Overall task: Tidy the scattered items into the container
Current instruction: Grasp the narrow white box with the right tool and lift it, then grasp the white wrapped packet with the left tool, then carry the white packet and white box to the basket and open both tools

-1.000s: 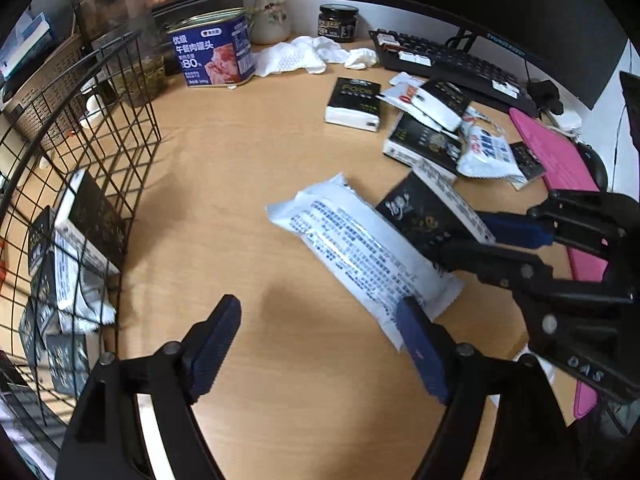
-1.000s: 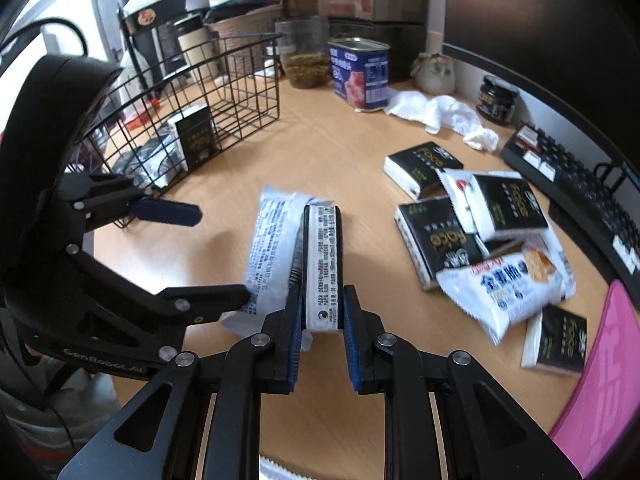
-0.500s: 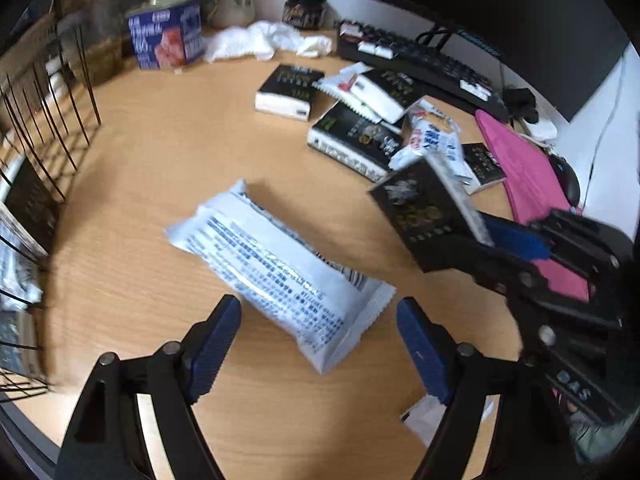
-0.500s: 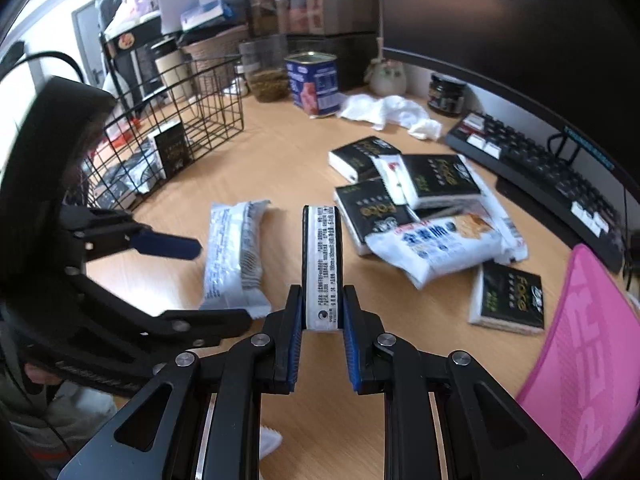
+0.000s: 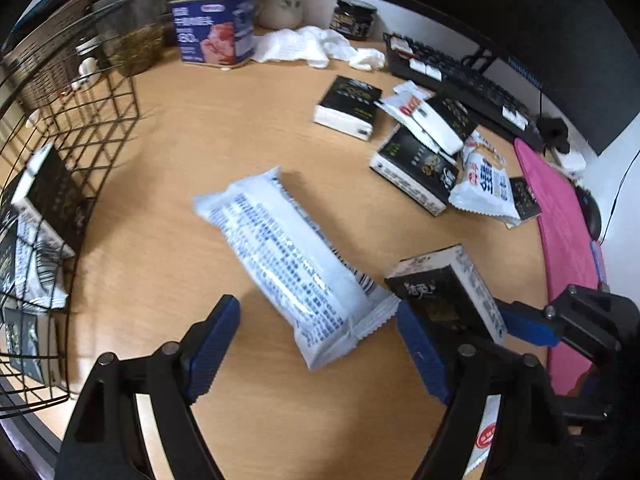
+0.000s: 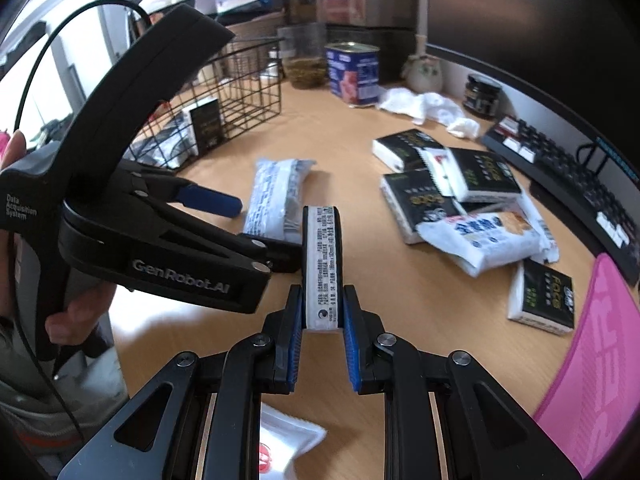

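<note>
My right gripper [image 6: 322, 320] is shut on a slim black tissue pack [image 6: 322, 268], held edge-on above the desk. The same pack [image 5: 444, 296] shows in the left wrist view, just right of my left gripper's right finger, with the right gripper [image 5: 476, 326] behind it. My left gripper [image 5: 316, 340] stands open low over a white snack packet with blue print [image 5: 288, 256]; the packet's near end lies between the fingers, untouched. A black wire basket [image 5: 60, 152] at the left holds several packs. In the right wrist view a hand holds the left gripper [image 6: 264, 228] over the packet [image 6: 276, 196].
A pile of black tissue packs and white snack packets [image 6: 460, 204] lies at the right, by a keyboard [image 6: 580, 184] and a pink mat [image 6: 600, 360]. A blue tin [image 5: 214, 26], crumpled white tissue [image 5: 316, 46] and a dark jar [image 5: 354, 20] stand at the back.
My left gripper has rolled and shifted so the white packet's end now lies between its fingers. My right gripper has carried the tissue pack sideways, off the white packet.
</note>
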Demonstrator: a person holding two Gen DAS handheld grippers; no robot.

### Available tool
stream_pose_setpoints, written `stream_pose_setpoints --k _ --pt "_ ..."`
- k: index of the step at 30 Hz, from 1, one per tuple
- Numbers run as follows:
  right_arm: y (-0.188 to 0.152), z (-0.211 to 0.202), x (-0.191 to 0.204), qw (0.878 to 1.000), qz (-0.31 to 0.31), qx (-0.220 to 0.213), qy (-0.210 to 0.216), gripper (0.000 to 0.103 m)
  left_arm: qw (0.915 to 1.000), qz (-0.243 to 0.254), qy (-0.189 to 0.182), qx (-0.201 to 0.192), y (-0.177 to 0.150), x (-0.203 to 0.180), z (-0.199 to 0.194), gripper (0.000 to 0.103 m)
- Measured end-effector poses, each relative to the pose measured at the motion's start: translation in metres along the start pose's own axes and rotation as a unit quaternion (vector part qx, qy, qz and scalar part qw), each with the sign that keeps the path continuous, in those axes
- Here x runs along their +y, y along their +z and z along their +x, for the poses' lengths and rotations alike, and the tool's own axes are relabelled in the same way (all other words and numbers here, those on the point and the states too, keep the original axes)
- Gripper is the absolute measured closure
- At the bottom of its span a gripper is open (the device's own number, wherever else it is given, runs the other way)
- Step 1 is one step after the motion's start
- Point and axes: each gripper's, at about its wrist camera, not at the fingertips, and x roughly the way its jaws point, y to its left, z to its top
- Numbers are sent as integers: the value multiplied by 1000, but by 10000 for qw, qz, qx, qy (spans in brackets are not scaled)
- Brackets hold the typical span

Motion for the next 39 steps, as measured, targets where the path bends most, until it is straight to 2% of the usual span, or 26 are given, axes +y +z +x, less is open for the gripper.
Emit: stream_pose_setpoints --k 4,8,15,16,17,19,23,26,32,36,39 --pt "2 1 -4 9999 30 -13 -155 84 9998 -157 4 -83 6 9 -4 20" --pt "3 2 -7 9999 88 -7 -133 84 9997 -183 -140 -48 14 4 1 20" --pt "4 3 -8 9999 77 -16 -109 84 9996 -292 22 -42 22 6 13 21" --pt "4 3 -8 9999 94 -22 -98 84 9996 -285 1 -51 22 7 13 26" --pt "4 3 -9 9999 105 -26 -90 84 9997 -249 39 -64 22 7 12 38" --pt "4 3 -10 9999 123 -27 -96 84 9999 -132 65 -33 22 7 11 55" --pt "4 4 -9 9998 115 -35 -151 84 9999 97 92 -35 18 3 7 65" --pt "6 4 -7 9998 118 -46 -183 84 9998 177 68 -108 16 1 0 65" --pt "21 -10 3 9993 44 -224 -309 84 9983 403 -32 -416 16 -6 -30 66" --pt "43 -29 11 9979 -28 -496 -407 84 9947 600 102 -823 17 -7 -64 66" --pt "67 -40 27 9965 -203 -716 -388 84 9914 541 178 -1178 17 5 -94 66"
